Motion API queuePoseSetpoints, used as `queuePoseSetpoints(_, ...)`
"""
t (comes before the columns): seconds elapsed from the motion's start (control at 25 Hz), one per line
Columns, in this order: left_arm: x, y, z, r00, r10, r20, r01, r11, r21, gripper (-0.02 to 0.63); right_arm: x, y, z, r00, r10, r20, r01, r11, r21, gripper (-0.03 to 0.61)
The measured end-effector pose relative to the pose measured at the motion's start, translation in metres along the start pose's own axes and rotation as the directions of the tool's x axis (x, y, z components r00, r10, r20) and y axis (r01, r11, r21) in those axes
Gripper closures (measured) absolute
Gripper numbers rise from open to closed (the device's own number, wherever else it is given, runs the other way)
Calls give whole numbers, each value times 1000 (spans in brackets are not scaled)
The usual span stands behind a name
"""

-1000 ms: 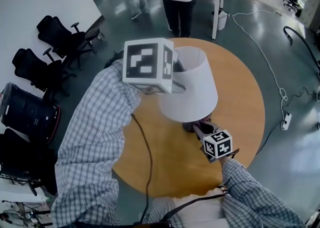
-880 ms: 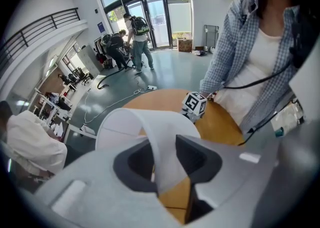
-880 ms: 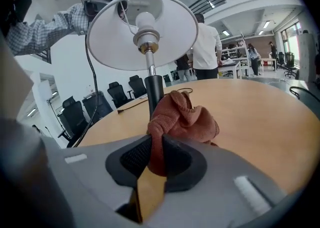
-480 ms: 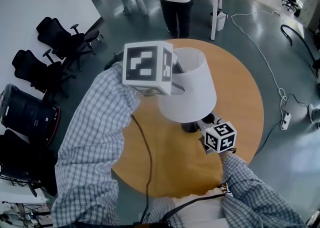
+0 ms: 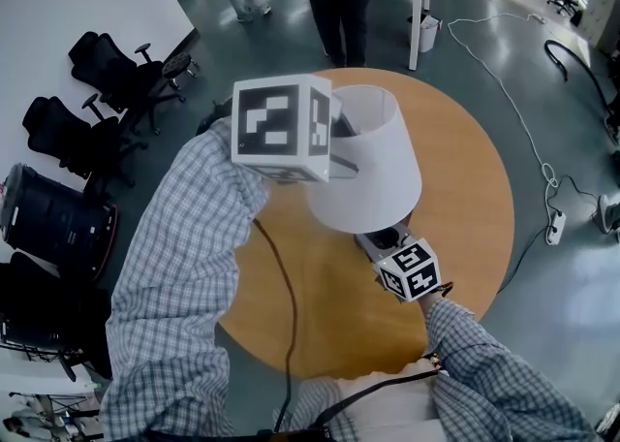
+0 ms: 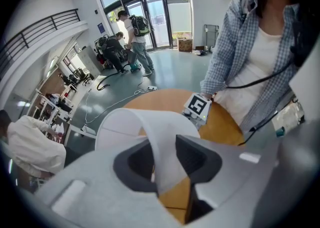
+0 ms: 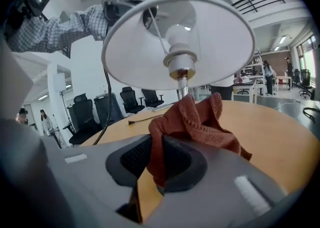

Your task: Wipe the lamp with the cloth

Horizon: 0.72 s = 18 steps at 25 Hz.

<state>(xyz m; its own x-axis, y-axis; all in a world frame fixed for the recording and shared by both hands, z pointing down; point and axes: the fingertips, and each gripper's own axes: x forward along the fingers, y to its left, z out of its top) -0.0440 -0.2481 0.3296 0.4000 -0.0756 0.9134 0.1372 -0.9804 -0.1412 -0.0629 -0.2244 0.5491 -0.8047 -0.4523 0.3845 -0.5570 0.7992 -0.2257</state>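
Standing upright on the round wooden table (image 5: 465,207), the lamp (image 5: 373,164) keeps its long axis vertical: the narrow top of the white shade (image 6: 120,124) points up and the wide opening points down at the tabletop. It sits a little left of the table's middle, toward the far side.

The left gripper (image 6: 164,161) comes down steeply from above and is closed on the lamp at the shade's upper rim, with the thin shade wall pinched between its two pads, one inside and one outside.

The right gripper (image 7: 157,164) is at the near right of the lamp, low, under the shade's edge and aimed at the stem. Its jaws stand narrow, clamped on a bunched rust-red cloth (image 7: 197,119). From that gripper's view the cloth rises in front of the metal stem (image 7: 182,91), just below the socket and bulb (image 7: 181,37); whether it touches the stem I cannot tell.

A dark cord (image 5: 283,285) runs across the table's near left.
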Motion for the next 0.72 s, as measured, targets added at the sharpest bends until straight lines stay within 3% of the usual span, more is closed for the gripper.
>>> queuePoseSetpoints(0.28, 1, -2, 2, 1000, 11, 1, -11, 1000, 25, 492, 0, -3, -63, 983, -4, -184, 10, 999, 34, 514)
queuePoseSetpoints(0.44, 3, -1, 0, 999, 31, -15, -30, 999, 40, 491, -10, -10, -59, 986, -1, -166, 15, 996, 87, 514)
queuePoseSetpoints(0.72, 4, -12, 6, 998, 57, -31, -55, 997, 61, 492, -46, -11, -54, 992, -21, -127, 33, 994, 99, 514)
